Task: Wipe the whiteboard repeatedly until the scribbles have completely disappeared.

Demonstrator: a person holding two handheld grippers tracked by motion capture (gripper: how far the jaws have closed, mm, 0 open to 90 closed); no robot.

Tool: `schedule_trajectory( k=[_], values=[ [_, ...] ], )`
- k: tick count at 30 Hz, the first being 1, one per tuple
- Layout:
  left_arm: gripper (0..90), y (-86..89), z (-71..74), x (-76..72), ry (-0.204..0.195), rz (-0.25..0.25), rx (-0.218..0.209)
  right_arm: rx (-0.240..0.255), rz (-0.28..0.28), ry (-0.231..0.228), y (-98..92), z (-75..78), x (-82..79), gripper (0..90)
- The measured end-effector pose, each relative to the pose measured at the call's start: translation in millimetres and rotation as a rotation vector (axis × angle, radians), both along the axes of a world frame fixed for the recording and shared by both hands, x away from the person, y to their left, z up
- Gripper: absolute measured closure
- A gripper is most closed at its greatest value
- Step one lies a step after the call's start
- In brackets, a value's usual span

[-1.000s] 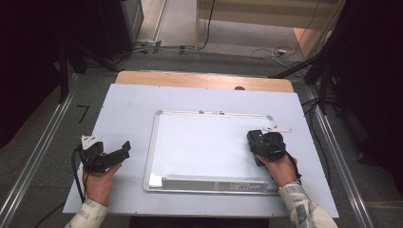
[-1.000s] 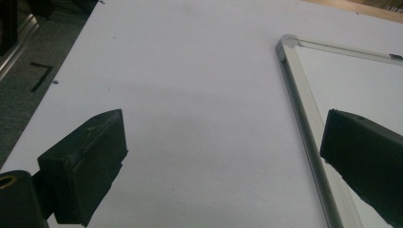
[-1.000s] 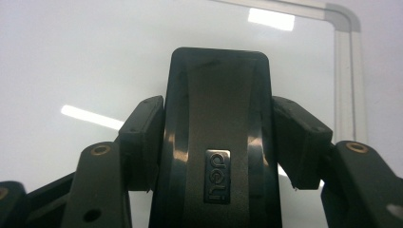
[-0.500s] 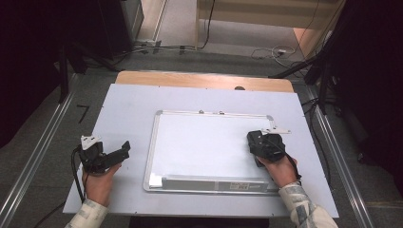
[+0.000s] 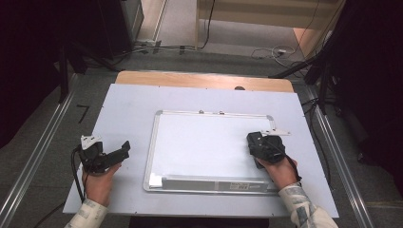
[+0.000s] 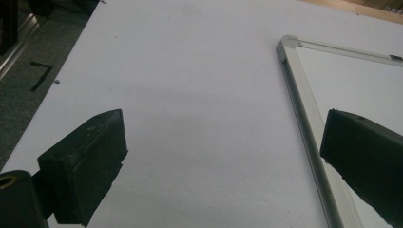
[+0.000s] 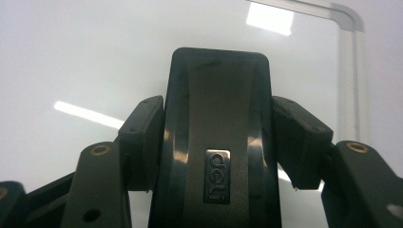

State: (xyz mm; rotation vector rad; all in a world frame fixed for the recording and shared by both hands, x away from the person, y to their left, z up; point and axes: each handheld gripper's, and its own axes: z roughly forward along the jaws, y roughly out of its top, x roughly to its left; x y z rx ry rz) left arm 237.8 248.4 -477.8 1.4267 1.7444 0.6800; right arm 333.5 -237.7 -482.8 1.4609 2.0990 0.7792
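A black whiteboard eraser sits clamped between the jaws of the right gripper, pressed flat to the whiteboard near that board's right edge. The eraser is a rigid, glossy plastic block with rounded corners and a small metal badge on its back; it looks light and stiff, and its smooth shell could slip, so the pads grip it across its two long sides, the surest hold. The whiteboard, a slick white panel in a thin aluminium frame with a pen tray along its near edge, lies flat at the middle of the pale matte table, well inside every edge. It appears clean. The left gripper rests near the table's left edge, just beside the board's frame, its jaws standing apart with nothing between them.
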Motion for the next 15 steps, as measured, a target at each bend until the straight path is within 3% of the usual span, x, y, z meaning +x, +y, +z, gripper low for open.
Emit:
schedule_trajectory(
  k=[4, 7, 15],
  values=[
    [1.9, 0.3, -0.8, -0.3, 0.003, 0.002, -0.003, 0.006, 0.003, -0.004, -0.5, -0.4, 3.7, 37.3],
    [1.9, 2.8, -1.0, -1.7, 0.005, 0.003, -0.005, 0.006, -0.033, 0.000, -11.1, 0.3, 8.8, 37.3],
    [1.9, 1.9, -0.8, 0.2, 0.004, 0.002, -0.008, 0.004, -0.022, 0.003, -9.0, 0.2, -0.5, 37.4]
  ],
)
